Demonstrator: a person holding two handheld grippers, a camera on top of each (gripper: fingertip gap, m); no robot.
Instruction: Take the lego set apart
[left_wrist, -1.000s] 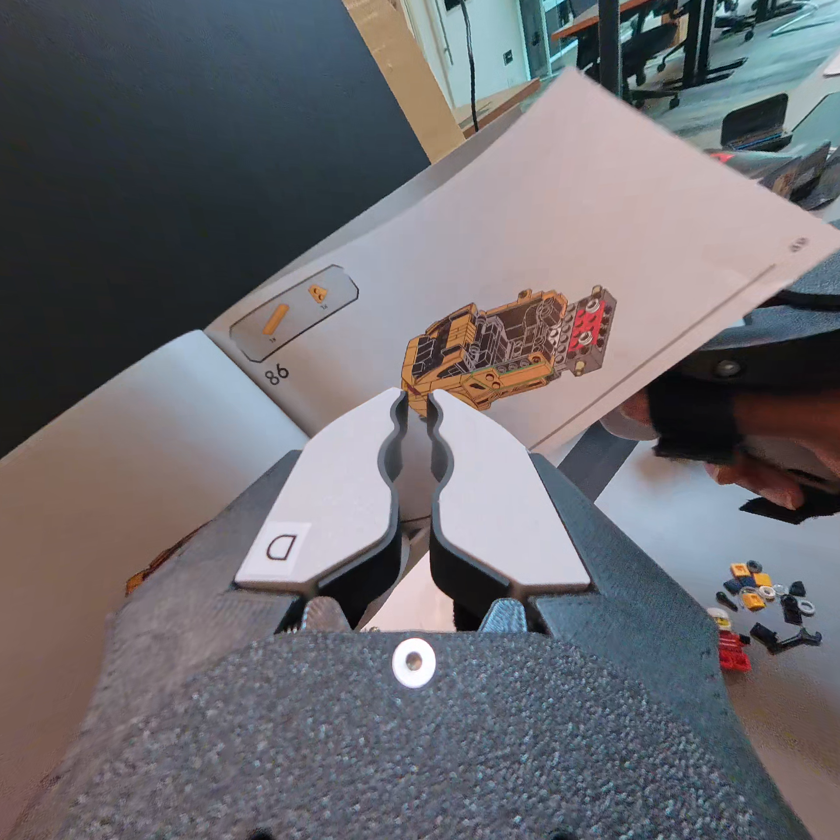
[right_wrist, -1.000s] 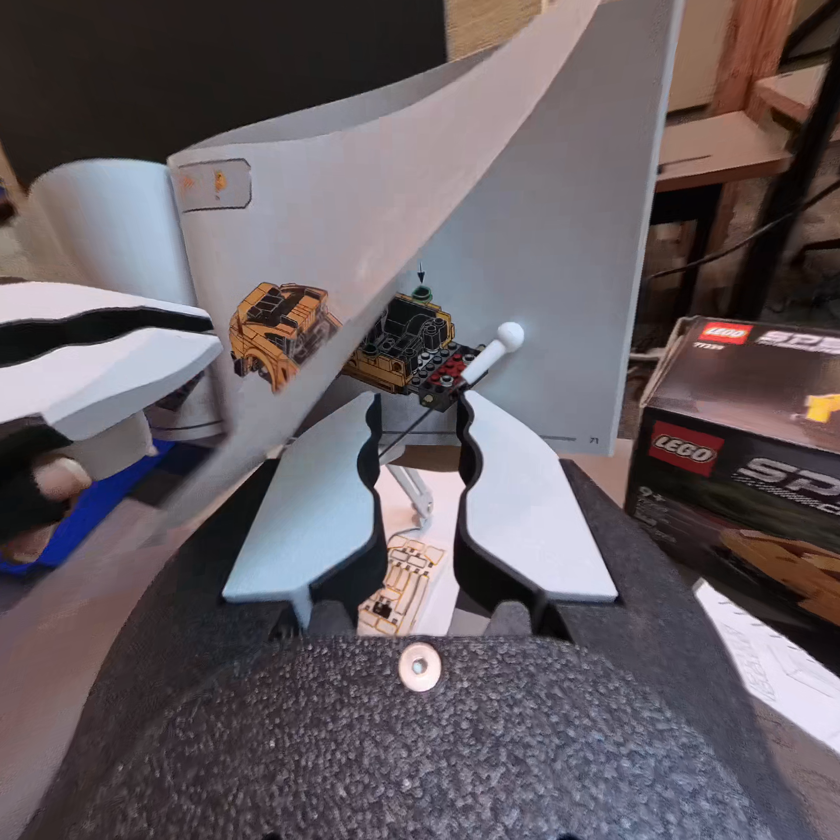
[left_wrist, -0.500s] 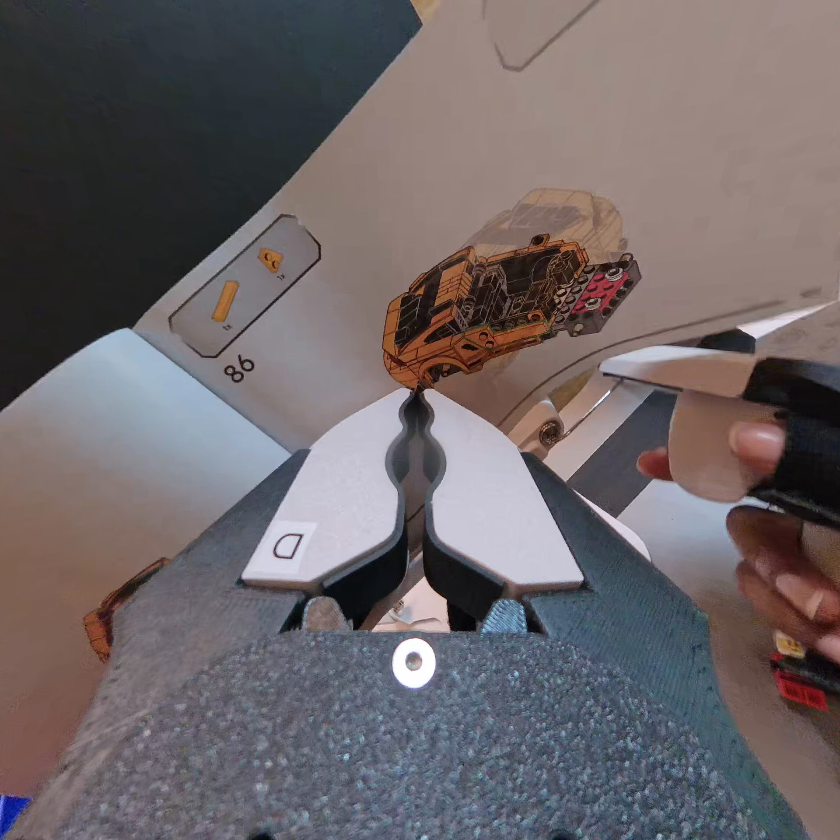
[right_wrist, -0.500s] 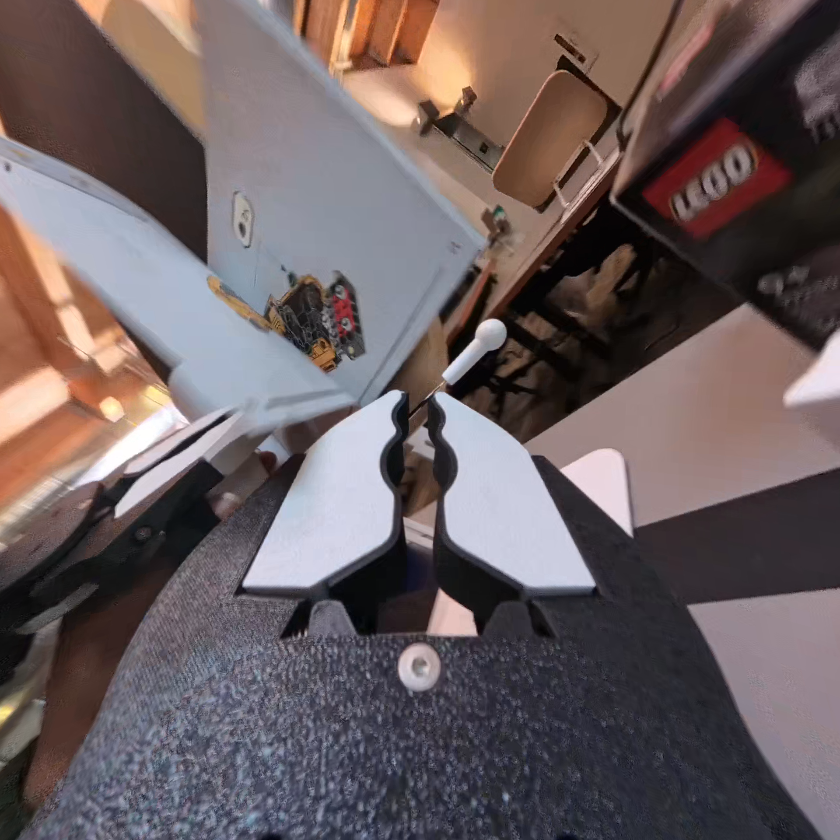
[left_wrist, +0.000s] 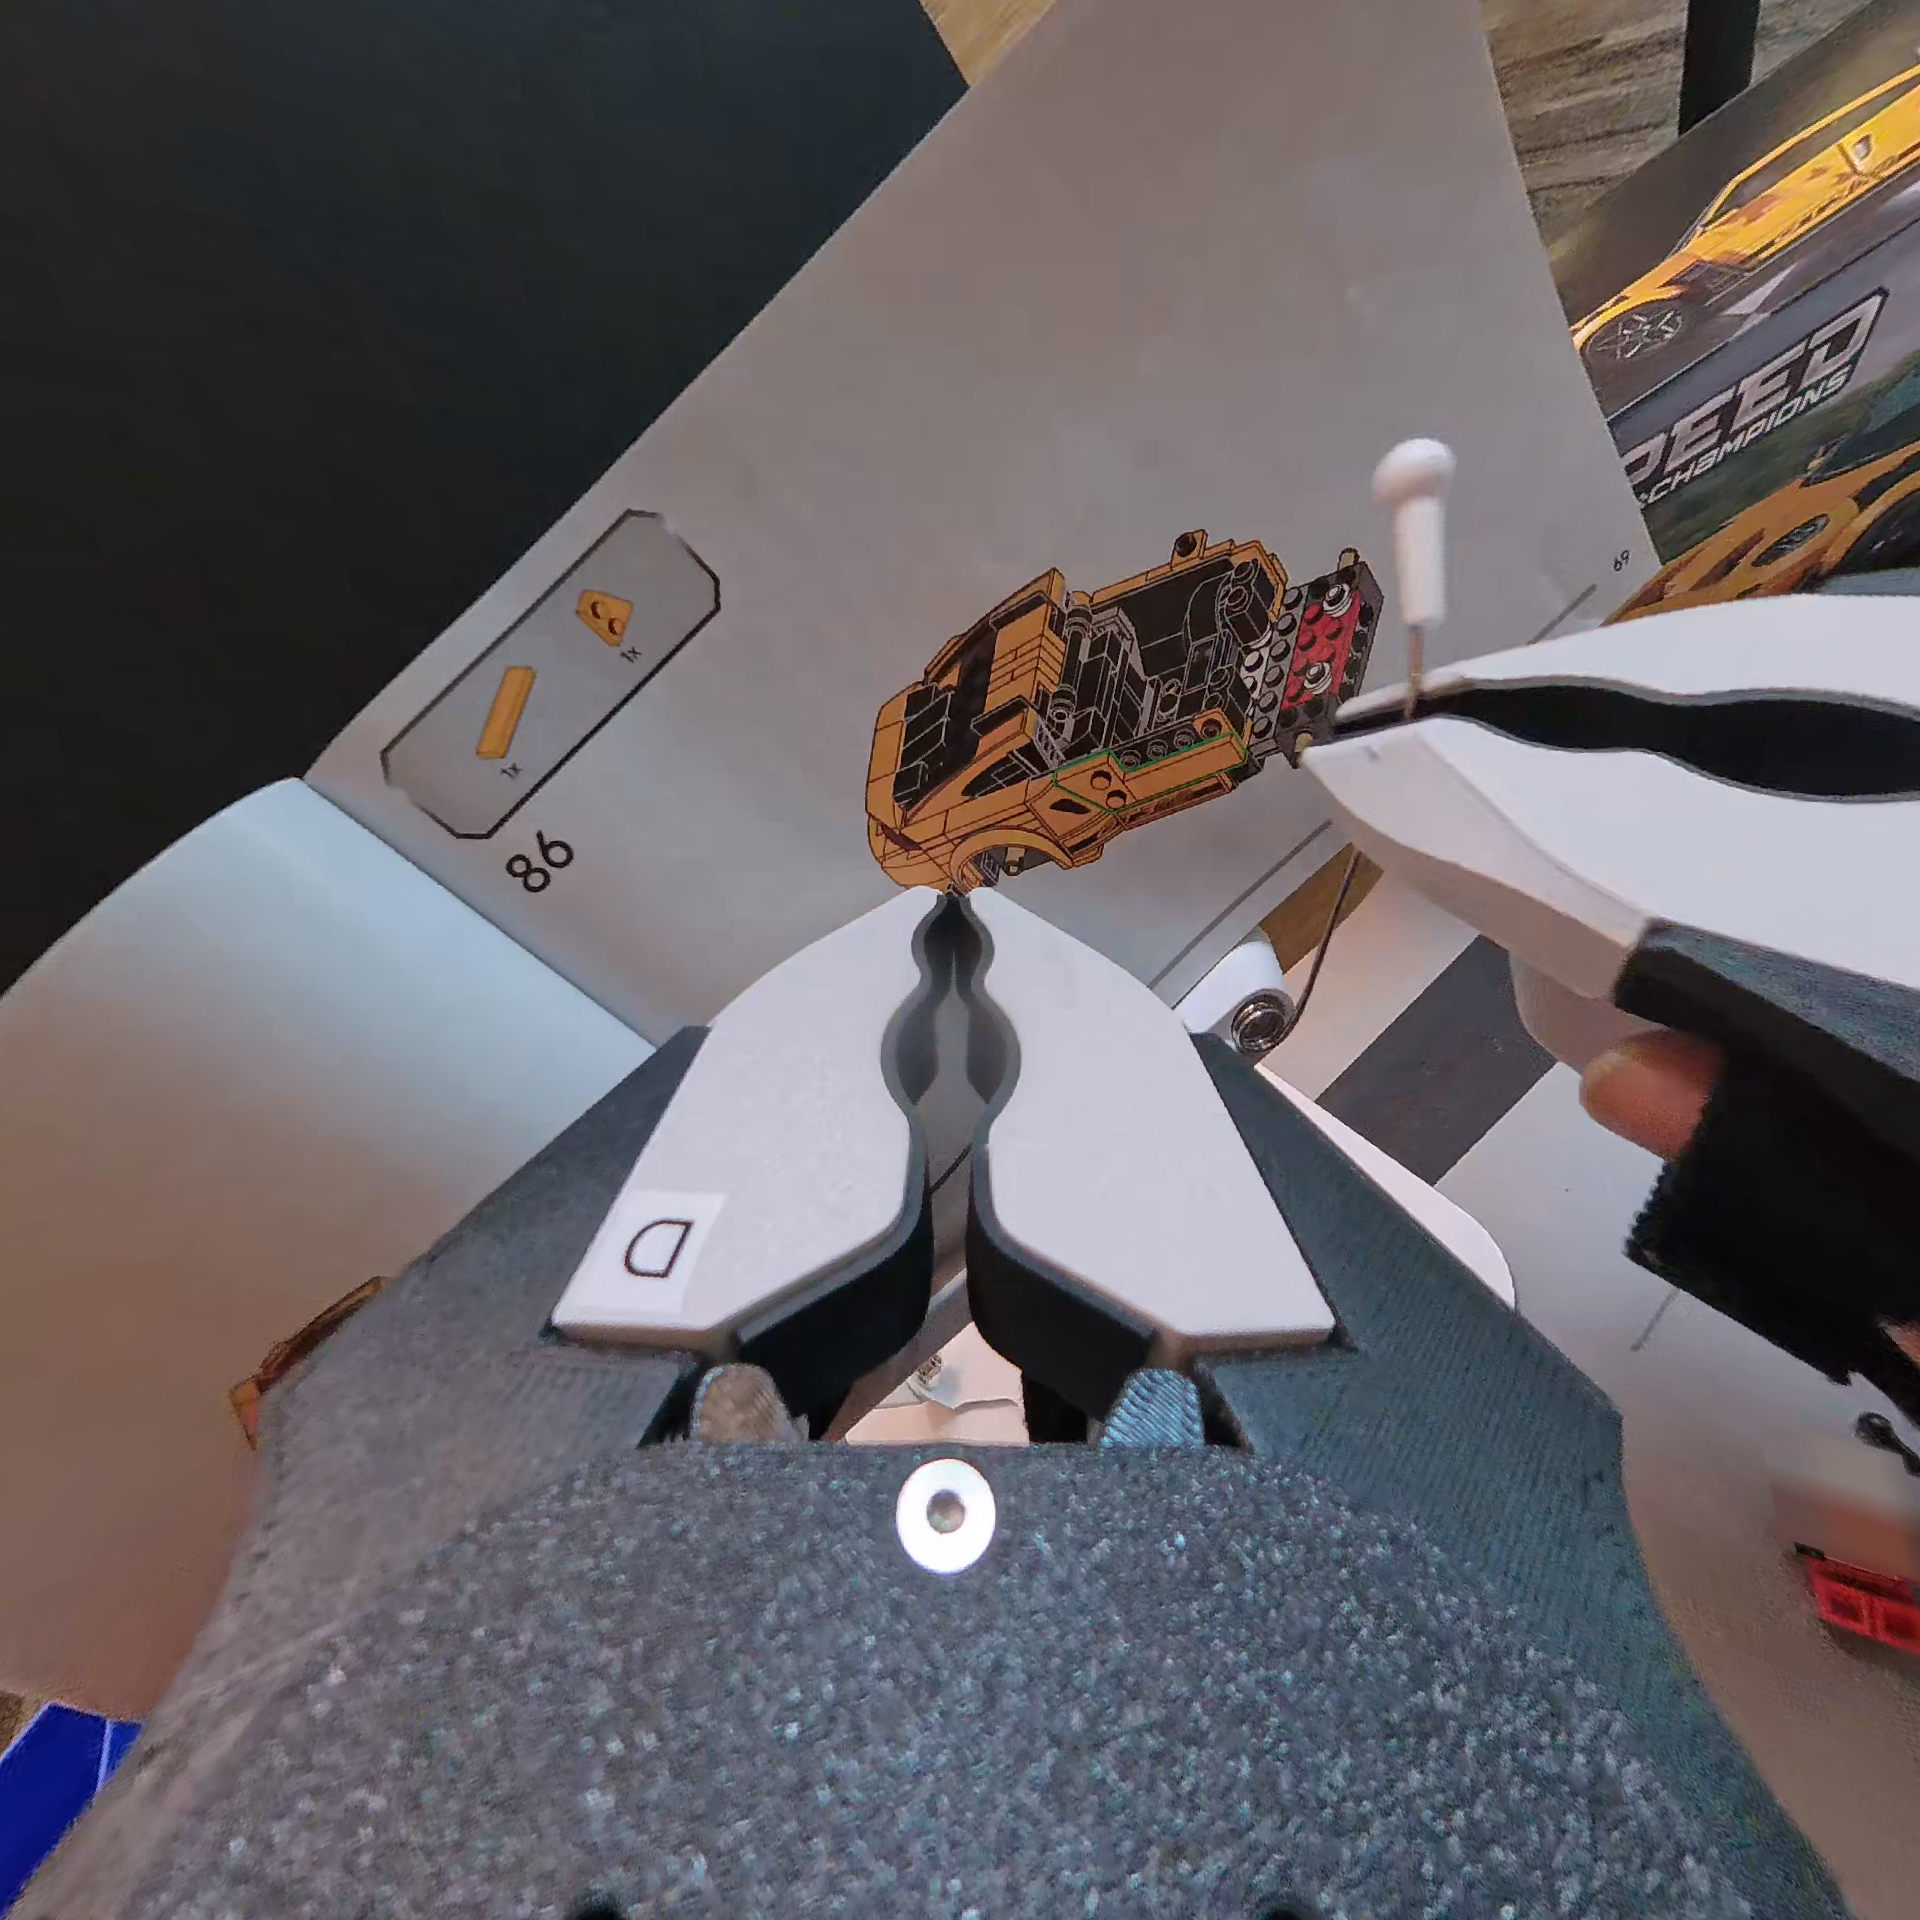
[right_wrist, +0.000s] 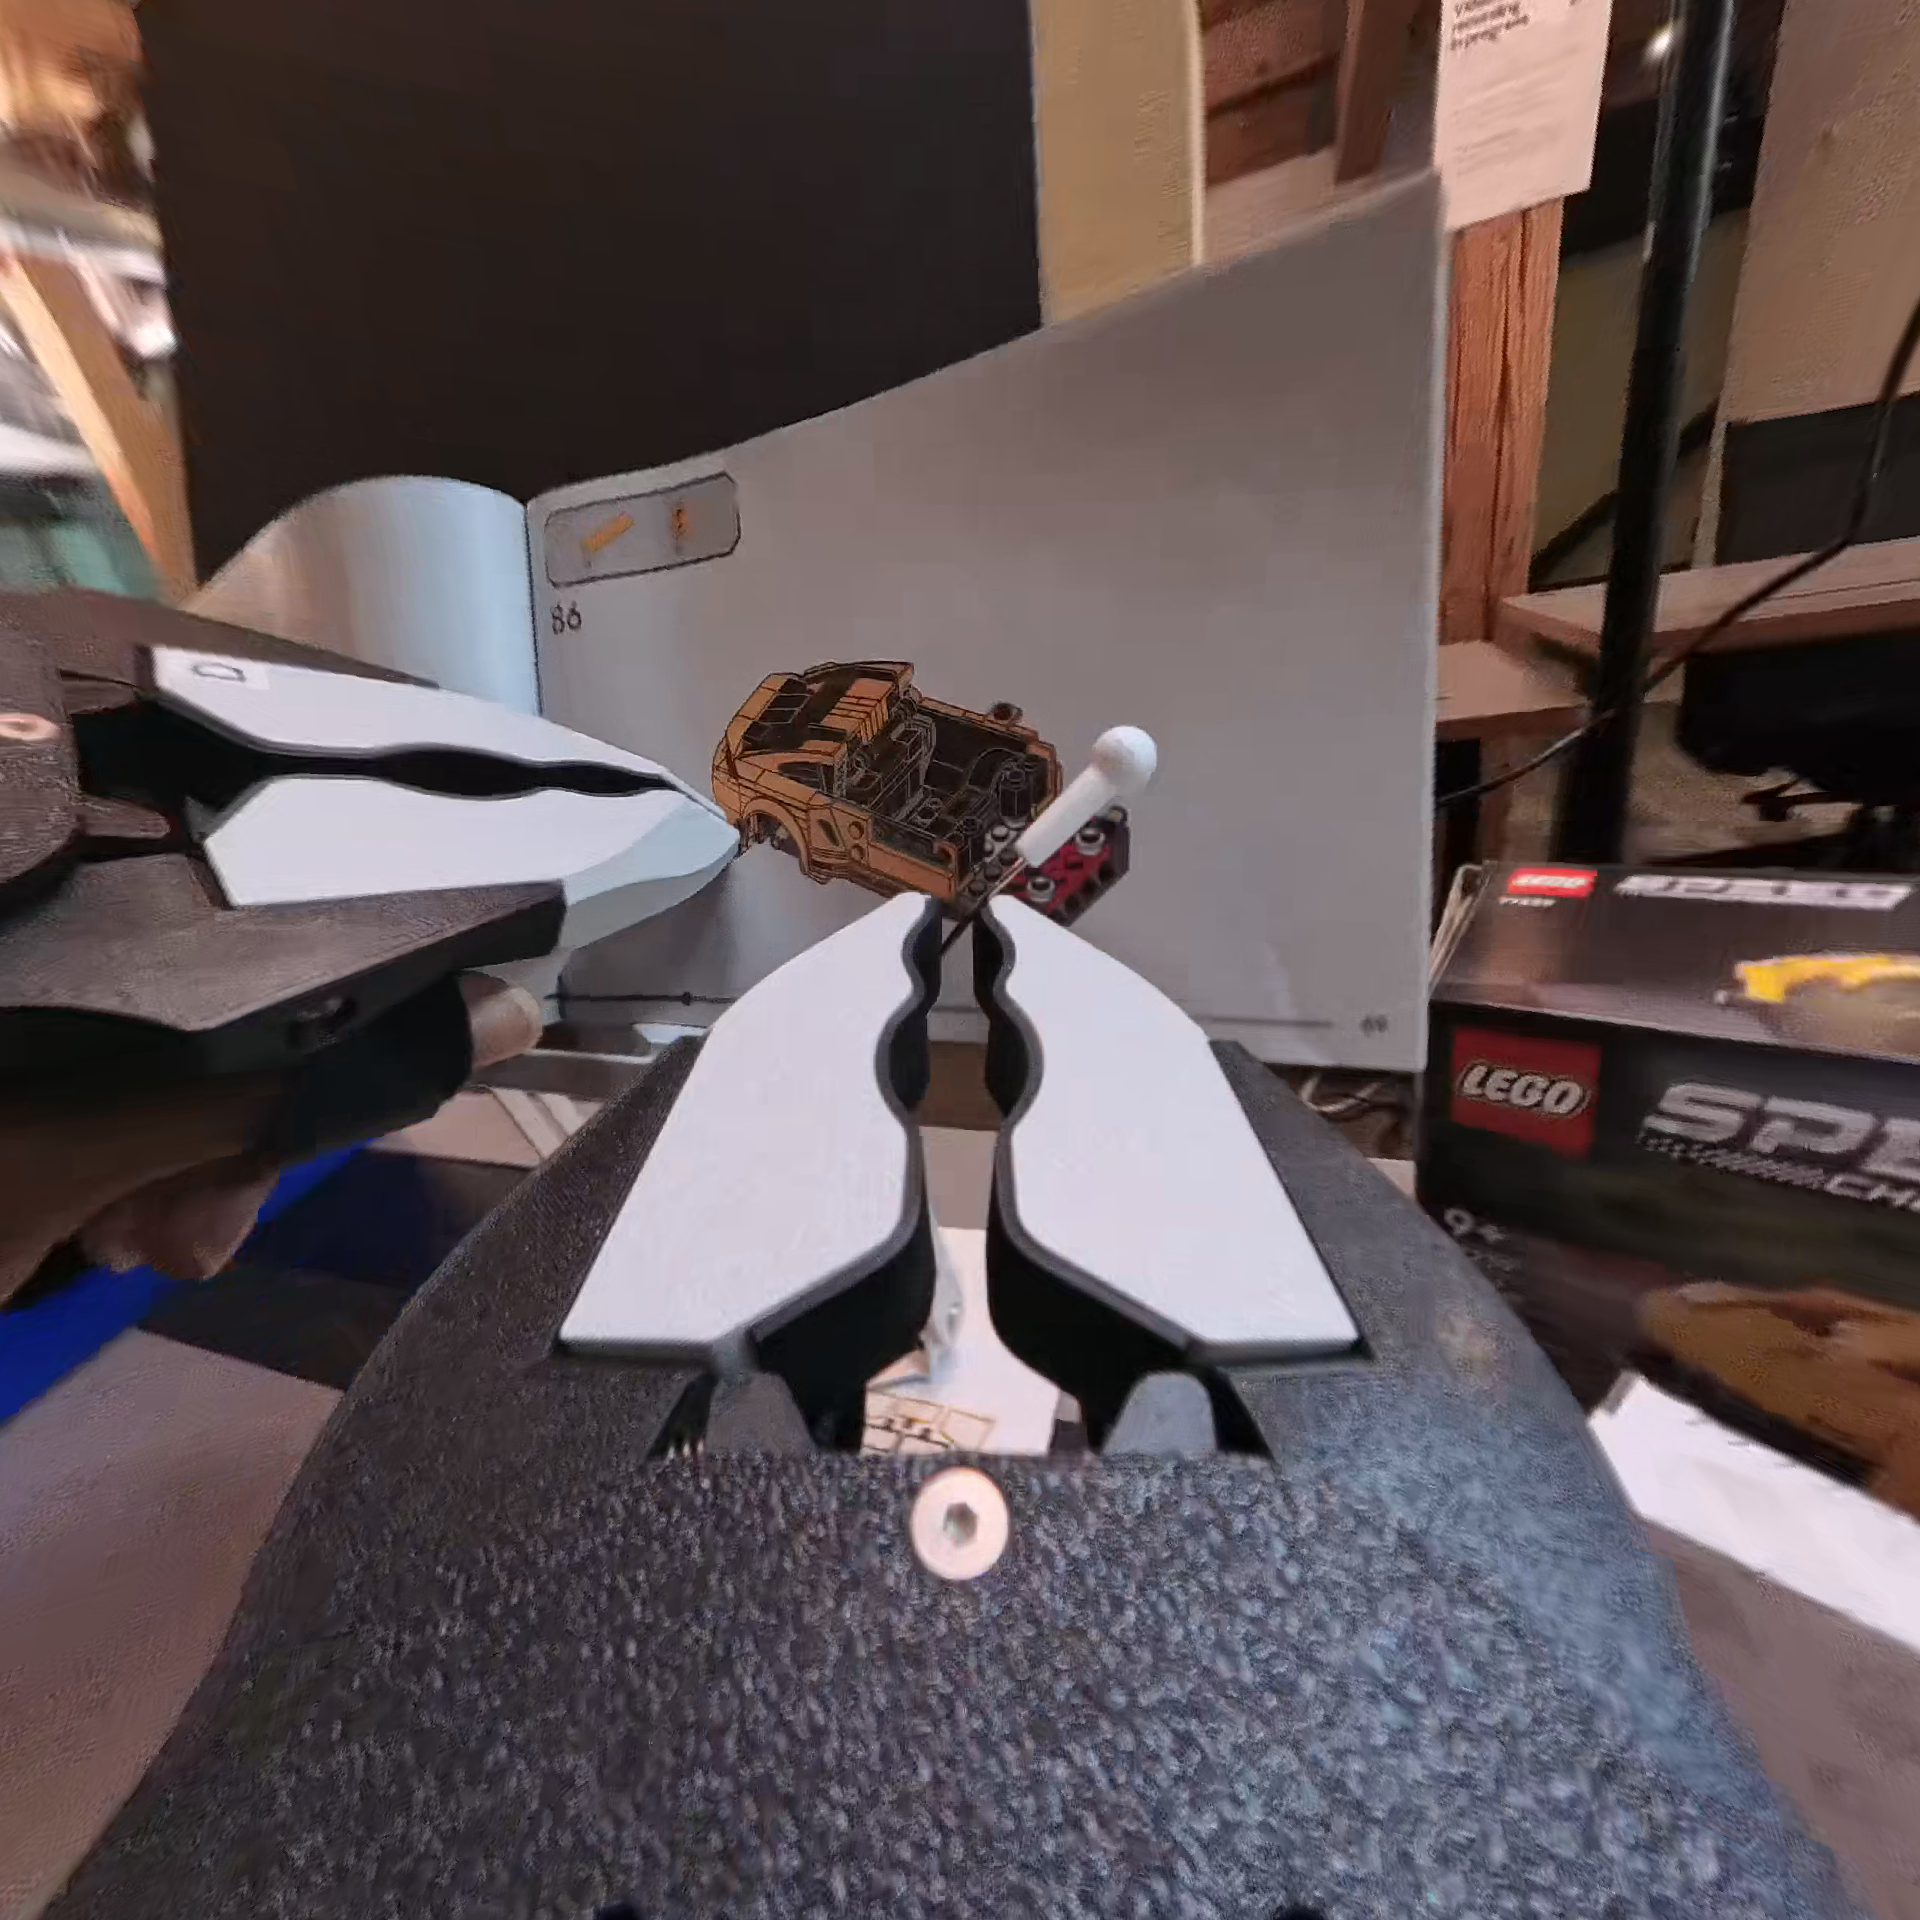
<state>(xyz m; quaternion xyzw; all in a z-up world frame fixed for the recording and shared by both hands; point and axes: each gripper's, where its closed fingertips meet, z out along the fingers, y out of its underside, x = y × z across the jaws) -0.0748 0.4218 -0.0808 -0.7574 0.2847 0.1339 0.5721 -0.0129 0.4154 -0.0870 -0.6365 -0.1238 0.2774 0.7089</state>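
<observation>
Fingers of my left gripper (left_wrist: 951, 909) are pressed together at the tips, and they seem to pinch the bottom edge of the booklet page (left_wrist: 1143, 416), which stands up in front of me. On my right gripper (right_wrist: 956, 920) the fingers are almost together, clamped on the thin dark stem of a white-knobbed pin (right_wrist: 1122, 753) that pokes up and leans to the right. The page is thin, smooth and bendy, with a drawing of a yellow car on it. To do this step well, I think I should hold the paper gently so it does not tear or crease, keep the pin away from it, and look at the drawing to pick which piece comes off. The lego box (right_wrist: 1662, 1091) is dark, shiny card and sits to my right. One small red lego piece (left_wrist: 1860, 1621), hard and bumpy, lies on the pale tabletop (right_wrist: 156, 1558) low on the right. I cannot see the built car itself.
</observation>
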